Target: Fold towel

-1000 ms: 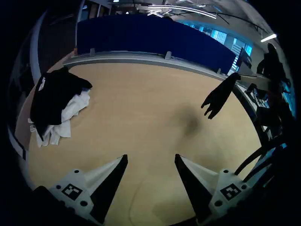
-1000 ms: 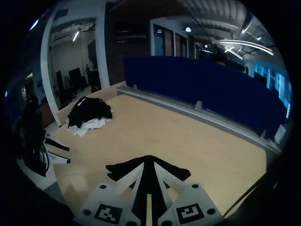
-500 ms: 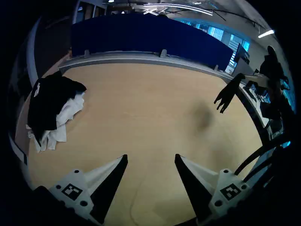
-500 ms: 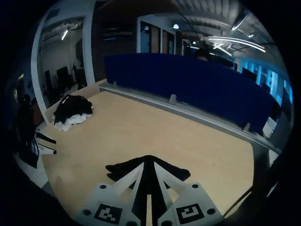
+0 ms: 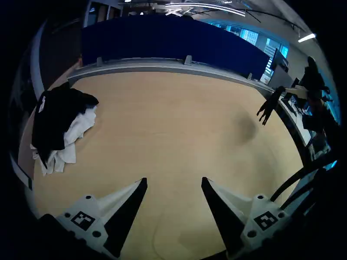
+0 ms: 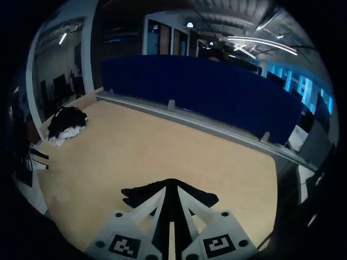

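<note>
Low in the centre of the right gripper view, we see the right gripper, its jaws pinching a black towel that bunches out in crumpled lobes on both sides, above the pale tabletop. In the left gripper view, the left gripper has its jaws spread wide, and a black-and-white cloth pile lies at the frame's left.

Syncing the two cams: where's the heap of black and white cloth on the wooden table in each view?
Left gripper view: the heap of black and white cloth sits at the left edge, mid-height, on the table.
Right gripper view: the same heap is small, upper left, near the table's far corner.
Shared landmark: the dark blue partition along the table's far edge.
</note>
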Available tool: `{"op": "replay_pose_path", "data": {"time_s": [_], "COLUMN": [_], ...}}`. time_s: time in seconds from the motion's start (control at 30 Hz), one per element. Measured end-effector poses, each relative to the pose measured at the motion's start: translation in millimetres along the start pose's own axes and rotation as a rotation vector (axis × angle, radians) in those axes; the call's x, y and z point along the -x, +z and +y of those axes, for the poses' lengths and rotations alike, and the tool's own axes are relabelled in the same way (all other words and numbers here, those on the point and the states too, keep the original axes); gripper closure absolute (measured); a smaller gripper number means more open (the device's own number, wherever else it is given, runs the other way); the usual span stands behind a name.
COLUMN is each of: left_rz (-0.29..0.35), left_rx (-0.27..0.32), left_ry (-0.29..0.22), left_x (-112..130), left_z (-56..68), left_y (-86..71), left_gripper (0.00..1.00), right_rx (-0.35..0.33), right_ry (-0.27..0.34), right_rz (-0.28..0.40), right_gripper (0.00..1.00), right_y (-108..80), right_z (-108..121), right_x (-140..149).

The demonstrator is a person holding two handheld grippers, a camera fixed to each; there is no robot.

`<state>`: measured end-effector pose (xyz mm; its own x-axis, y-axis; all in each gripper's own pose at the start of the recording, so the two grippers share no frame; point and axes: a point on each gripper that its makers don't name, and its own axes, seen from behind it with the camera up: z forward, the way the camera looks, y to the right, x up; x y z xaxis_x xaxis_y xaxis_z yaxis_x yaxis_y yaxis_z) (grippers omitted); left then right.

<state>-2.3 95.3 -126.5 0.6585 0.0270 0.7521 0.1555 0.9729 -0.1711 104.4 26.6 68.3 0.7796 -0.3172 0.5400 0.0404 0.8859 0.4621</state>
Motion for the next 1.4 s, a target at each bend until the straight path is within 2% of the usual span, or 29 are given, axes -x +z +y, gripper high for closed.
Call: {"op": "replay_pose_path", "data": {"time_s": [0.17, 0.47, 0.77, 1.4], "left_rz": [-0.002, -0.011, -0.011, -0.010], "left_rx": [-0.005, -0.015, -0.024, -0.039], "left_ry": [-0.002, -0.003, -0.011, -0.031], "left_x": [0.8, 3.8, 1.8, 2.9], "left_z": [-1.1, -2.0, -2.6, -3.0], "left_y": [-0.9, -2.0, -3.2, 1.2], "left_gripper": [0.07, 0.07, 0.07, 0.07], "right_rx": [0.027, 0.047, 0.050, 0.045], "right_ry": [0.019, 0.045, 0.049, 0.031], "right_rz": [-0.019, -0.040, -0.058, -0.063], "right_gripper": [0.97, 0.97, 0.97, 0.97], "right_y": [2.6, 15.1, 28.1, 48.7], "right_z": [25.9, 47.3, 55.8, 64.0], "right_x": [8.7, 16.9, 22.0, 13.0]}}
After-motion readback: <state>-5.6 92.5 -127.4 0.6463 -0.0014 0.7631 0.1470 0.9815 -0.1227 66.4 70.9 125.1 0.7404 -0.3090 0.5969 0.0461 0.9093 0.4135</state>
